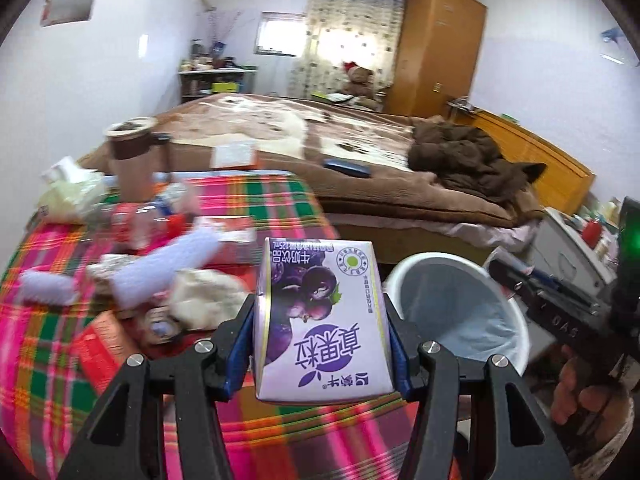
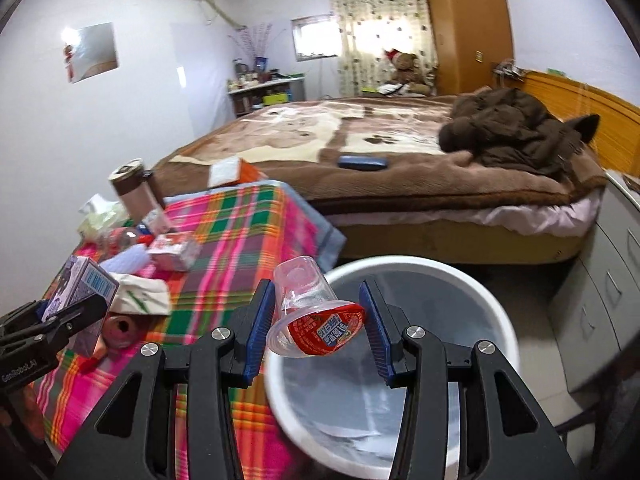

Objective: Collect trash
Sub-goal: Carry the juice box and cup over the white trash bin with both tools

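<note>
My left gripper point(image 1: 322, 316) is shut on a purple milk-drink carton point(image 1: 320, 316), held above the plaid table's right edge; the carton also shows in the right wrist view point(image 2: 80, 292). My right gripper point(image 2: 318, 316) is open over the white trash bin point(image 2: 492, 320), which is lined with a bag. A clear plastic cup with a red lid point(image 2: 316, 312) lies tilted between its fingers; only the lid rim seems to touch the right pad. The bin also shows in the left wrist view point(image 1: 500, 300). Several pieces of trash point(image 1: 160, 264) lie on the plaid tablecloth point(image 1: 60, 360).
A brown tumbler point(image 1: 130, 156) and crumpled bags point(image 1: 72, 192) stand at the table's far left. A bed with a brown blanket point(image 2: 360, 140) and a brown coat point(image 2: 512, 132) lies behind. Grey drawers point(image 2: 600, 280) stand right of the bin.
</note>
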Demonstrator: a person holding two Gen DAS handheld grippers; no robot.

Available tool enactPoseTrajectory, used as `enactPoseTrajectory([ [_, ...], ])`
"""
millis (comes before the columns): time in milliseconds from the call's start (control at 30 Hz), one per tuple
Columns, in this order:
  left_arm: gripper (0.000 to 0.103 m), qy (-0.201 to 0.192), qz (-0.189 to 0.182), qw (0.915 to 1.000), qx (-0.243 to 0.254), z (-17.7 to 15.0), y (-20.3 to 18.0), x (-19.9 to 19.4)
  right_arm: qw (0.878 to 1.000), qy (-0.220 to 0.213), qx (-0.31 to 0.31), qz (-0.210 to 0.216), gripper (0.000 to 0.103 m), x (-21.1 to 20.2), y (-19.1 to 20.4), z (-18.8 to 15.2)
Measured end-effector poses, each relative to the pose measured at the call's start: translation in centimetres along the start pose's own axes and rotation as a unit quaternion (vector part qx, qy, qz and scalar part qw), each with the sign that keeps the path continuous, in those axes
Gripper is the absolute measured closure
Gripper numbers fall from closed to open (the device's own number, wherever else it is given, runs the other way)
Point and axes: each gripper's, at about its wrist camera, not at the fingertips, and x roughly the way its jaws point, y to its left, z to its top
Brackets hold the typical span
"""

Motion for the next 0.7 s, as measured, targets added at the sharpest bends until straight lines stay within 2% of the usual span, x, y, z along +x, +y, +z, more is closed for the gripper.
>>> enactPoseTrajectory([
  [300,0.045,0.027,-0.052,0.9974,0.041,-0.4,-6.7,3.8,0.999,0.023,0.01,-0.039,0.058,0.7,-4.1,-1.0],
  [533,0.044,0.057,-0.063,0.9947,0.058,-1.3,-9.3,6.5,0.997,0.051,0.019,-0.056,0.058,1.9,-6.9,-1.9],
  [700,0.044,0.071,-0.064,0.9935,0.062,-1.5,-10.3,7.8,0.996,0.068,0.008,-0.062,0.058,2.9,-7.3,-2.3],
])
